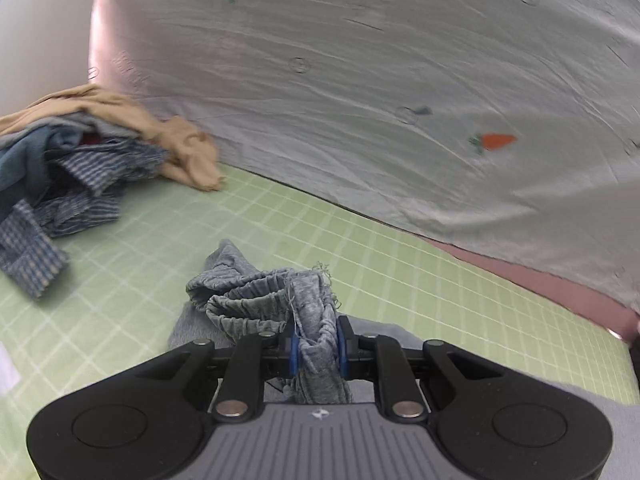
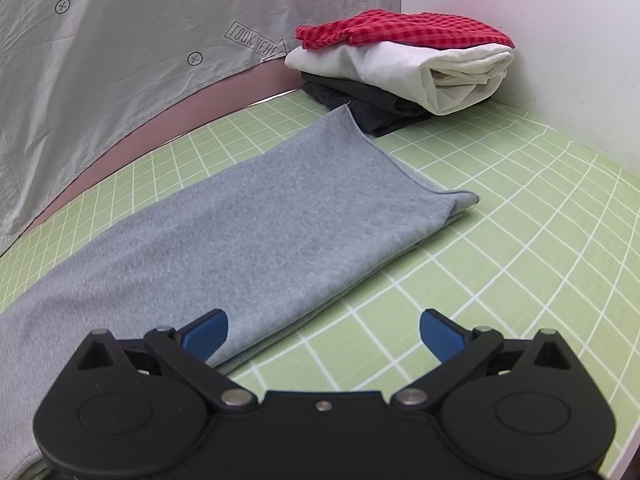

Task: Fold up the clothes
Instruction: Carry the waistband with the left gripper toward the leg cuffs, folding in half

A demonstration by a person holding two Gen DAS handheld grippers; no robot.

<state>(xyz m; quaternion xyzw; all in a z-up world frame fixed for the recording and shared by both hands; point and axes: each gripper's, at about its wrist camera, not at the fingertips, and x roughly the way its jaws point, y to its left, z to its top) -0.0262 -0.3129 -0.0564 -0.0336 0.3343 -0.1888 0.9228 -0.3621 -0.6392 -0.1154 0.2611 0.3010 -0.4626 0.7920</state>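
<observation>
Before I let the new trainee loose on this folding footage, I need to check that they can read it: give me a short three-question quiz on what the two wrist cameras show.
1. True or false: the left gripper is shut on the gathered waistband of the grey garment.
2. Multiple choice: what lies on top of the folded stack in the far corner? A) a red checked item B) a blue striped shirt C) a tan cloth
3. Fill in: the right gripper is ____, above the near edge of the grey garment on the green grid mat.

Key: 1 true; 2 A; 3 open
</observation>
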